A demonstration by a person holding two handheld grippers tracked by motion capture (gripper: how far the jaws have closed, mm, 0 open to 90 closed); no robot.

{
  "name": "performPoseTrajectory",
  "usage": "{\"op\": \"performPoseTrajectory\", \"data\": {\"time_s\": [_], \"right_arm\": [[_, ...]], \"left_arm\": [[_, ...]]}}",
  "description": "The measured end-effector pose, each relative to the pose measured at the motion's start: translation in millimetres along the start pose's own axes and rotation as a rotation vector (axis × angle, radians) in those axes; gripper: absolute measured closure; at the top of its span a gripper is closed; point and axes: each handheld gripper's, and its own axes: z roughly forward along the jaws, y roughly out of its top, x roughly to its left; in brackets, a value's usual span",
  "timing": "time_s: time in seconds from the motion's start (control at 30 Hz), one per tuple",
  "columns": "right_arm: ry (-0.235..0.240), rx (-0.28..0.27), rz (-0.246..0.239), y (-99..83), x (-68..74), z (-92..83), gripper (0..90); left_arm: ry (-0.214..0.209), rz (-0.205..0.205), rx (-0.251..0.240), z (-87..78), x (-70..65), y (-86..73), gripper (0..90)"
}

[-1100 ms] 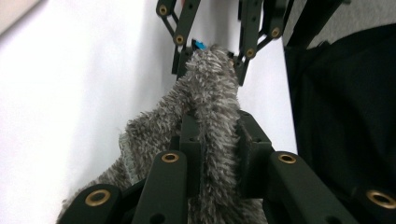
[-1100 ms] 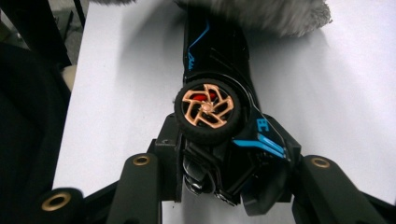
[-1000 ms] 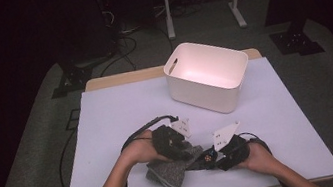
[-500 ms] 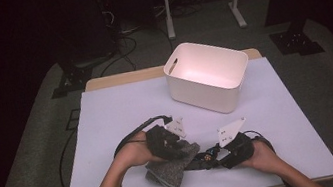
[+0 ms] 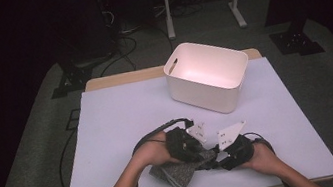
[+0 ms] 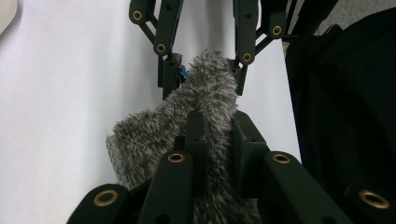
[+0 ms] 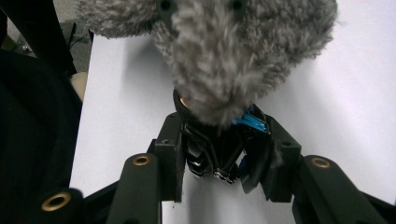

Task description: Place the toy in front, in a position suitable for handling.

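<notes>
At the near edge of the counter (image 5: 122, 115) lies a grey fuzzy cloth (image 6: 205, 107), stretched between both grippers. Left gripper (image 6: 212, 135) is clamped on one end; right gripper (image 7: 219, 154) grips the opposite end. A white bin (image 5: 207, 74) stands well beyond.

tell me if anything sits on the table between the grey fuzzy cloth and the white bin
Nothing visible does. The grey fuzzy cloth lies at the near edge, pinched by the left gripper and the right gripper. Between it and the white bin farther back, the white table is bare.
</notes>
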Motion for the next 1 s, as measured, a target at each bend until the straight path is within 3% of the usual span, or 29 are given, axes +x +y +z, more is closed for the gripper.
{"op": "performPoseTrajectory", "data": {"time_s": [0.13,0.3,0.7,0.87,1.0], "right_arm": [[0.006,-0.008,0.004,-0.7,-1.6,0.2,56.6],[0.008,-0.014,0.010,-0.4,-2.4,0.9,56.7],[0.004,-0.028,0.014,-1.8,-2.1,1.5,56.7],[0.011,-0.030,0.025,-2.4,-2.5,1.6,56.7],[0.010,-0.026,0.025,-1.5,-1.9,1.5,56.8]], "left_arm": [[0.016,-0.038,-0.002,-7.9,2.9,-12.8,78.4],[0.012,-0.082,-0.053,-13.4,5.2,-28.3,78.3],[-0.028,-0.028,-0.077,9.8,13.8,8.4,78.0],[-0.041,-0.033,-0.095,14.2,16.2,11.2,77.8],[-0.022,-0.034,-0.069,8.8,14.3,4.6,77.7]]}}
